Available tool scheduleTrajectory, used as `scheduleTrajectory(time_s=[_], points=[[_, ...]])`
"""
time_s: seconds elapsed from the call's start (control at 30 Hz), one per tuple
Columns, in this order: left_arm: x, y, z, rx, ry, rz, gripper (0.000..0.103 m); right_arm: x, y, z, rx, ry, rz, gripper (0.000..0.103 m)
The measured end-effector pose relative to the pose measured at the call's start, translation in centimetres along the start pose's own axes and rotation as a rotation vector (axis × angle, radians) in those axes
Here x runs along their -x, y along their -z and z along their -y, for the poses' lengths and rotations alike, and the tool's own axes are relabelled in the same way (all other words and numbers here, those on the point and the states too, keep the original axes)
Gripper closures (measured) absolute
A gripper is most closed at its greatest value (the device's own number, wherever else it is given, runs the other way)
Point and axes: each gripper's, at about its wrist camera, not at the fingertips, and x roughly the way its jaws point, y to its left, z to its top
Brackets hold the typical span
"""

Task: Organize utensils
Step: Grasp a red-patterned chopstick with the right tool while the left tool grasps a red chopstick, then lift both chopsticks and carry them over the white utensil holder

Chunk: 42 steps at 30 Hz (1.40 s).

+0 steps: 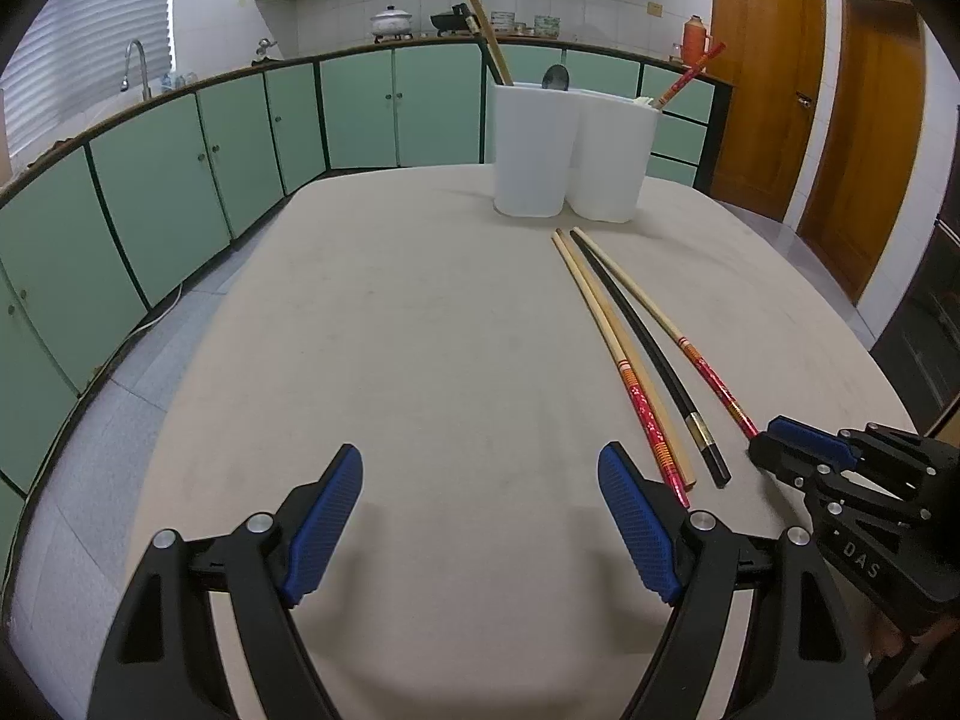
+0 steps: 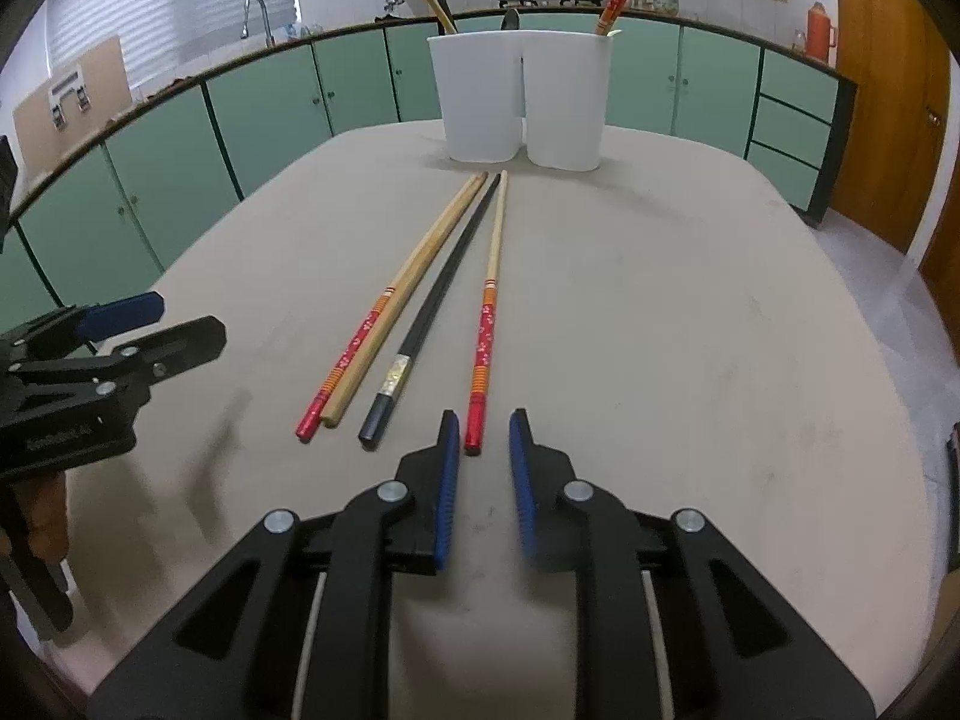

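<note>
Beige table [image 2: 690, 312], rounded far corners, bare over most of its surface. Wide free patch left of centre in the left wrist view, another down the right half of the right wrist view. Table edge drops to grey tile floor [image 1: 102, 420] at left, green cabinets [image 1: 150, 180] curving round behind.

4 chopsticks flat near centre, tips toward the white holder [image 2: 522, 102] at the far edge: red-patterned chopstick [image 2: 360, 339] and plain wooden chopstick [image 2: 390, 324] touching side by side, black chopstick [image 2: 438, 306] just right of them, second red chopstick [image 2: 487, 324] a little apart at right. Holder = 2 joined white cups, already with sticks and a spoon standing in it.

Left gripper [image 1: 480, 528] at lower frame, jaws wide apart, nothing between, only bare cloth below. Right gripper [image 2: 485, 474] at lower centre, jaws narrowed but a gap visible, red butt of the second red chopstick sitting at the mouth between the fingertips; pads not seen pressing on it.

Left wrist view only: 2 wooden doors [image 1: 774, 78] upper right, right gripper side-on at lower right against the red stick's end. Right wrist view only: cardboard box [image 2: 72, 96] upper left on the counter, left gripper at left edge with part of a hand under it, well apart from the chopsticks.
</note>
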Motion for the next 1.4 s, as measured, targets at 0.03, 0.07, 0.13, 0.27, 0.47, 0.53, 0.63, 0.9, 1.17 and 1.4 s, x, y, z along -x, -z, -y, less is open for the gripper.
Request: scheduleTrajectory(time_s=[0.03,0.07,0.13,0.27,0.47,0.53,0.63,0.9,1.17,1.4], points=[[0.0,0.0,0.0,-0.002,0.001,0.0,0.024,0.0,0.0,-0.1,0.003,-0.001,0.001,0.085],[0.1,0.0,0.1,-0.004,0.002,0.001,0.024,-0.1,-0.1,-0.3,0.006,-0.002,0.001,0.085],[0.1,0.0,0.3,-0.006,0.006,0.001,0.024,-0.3,-0.2,-0.6,0.015,0.003,0.003,0.088],[0.2,0.1,0.6,-0.016,0.017,-0.002,0.024,-0.3,-0.2,-0.5,0.017,0.004,0.002,0.097],[0.3,0.3,1.7,-0.039,0.058,-0.018,0.024,0.5,-0.4,0.8,-0.012,0.011,0.009,0.098],[0.1,0.4,2.3,-0.046,0.07,-0.028,0.024,1.0,-0.4,1.5,-0.028,0.014,0.017,0.098],[-0.3,0.6,3.4,-0.063,0.093,-0.048,0.024,1.3,-0.2,1.9,-0.033,0.021,0.023,0.098],[-1.5,1.1,4.6,-0.084,0.092,-0.083,0.029,1.5,0.1,2.9,-0.059,0.022,0.022,0.098],[-1.8,1.3,4.4,-0.086,0.069,-0.075,0.043,1.5,0.2,3.1,-0.066,0.019,0.024,0.098],[-2.0,0.9,4.2,-0.069,0.066,-0.073,0.086,1.4,0.4,3.0,-0.071,0.017,0.018,0.098]])
